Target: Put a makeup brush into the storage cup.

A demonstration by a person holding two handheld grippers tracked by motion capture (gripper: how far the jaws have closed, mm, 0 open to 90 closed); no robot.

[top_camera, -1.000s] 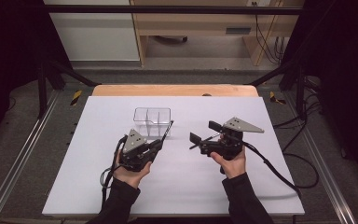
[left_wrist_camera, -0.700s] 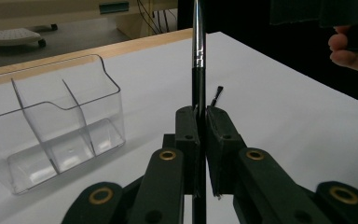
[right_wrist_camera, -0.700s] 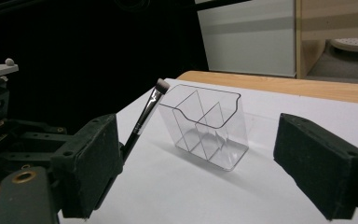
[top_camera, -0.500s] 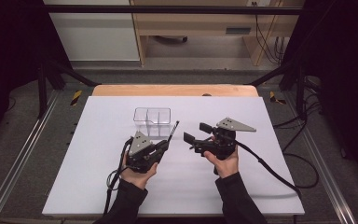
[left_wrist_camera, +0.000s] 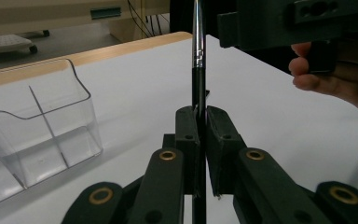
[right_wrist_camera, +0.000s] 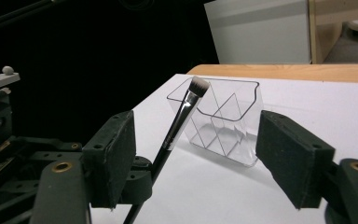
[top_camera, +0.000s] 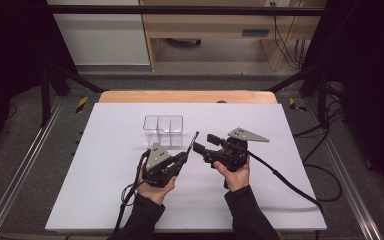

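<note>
My left gripper [top_camera: 185, 156] is shut on the black handle of a thin makeup brush [top_camera: 192, 140]. The brush's silver ferrule and pale tip [right_wrist_camera: 198, 85] point up and away toward a clear plastic divided organizer [top_camera: 163, 130]. In the left gripper view the jaws [left_wrist_camera: 198, 126] clamp the handle [left_wrist_camera: 198, 42] upright. My right gripper [top_camera: 205, 143] faces the brush from the right. Its jaws [right_wrist_camera: 198, 140] have just been closing and still stand apart, with the brush [right_wrist_camera: 182, 116] between them nearer the left pad, untouched.
The organizer [left_wrist_camera: 37, 126] stands empty on the white table sheet [top_camera: 105, 200], just beyond the grippers. A wooden table edge [top_camera: 180, 96] runs along the far side. Cables trail from both grippers toward the near edge and right.
The right gripper has shifted left toward the brush and its jaws have narrowed. The left gripper has edged right with the brush held in it.
</note>
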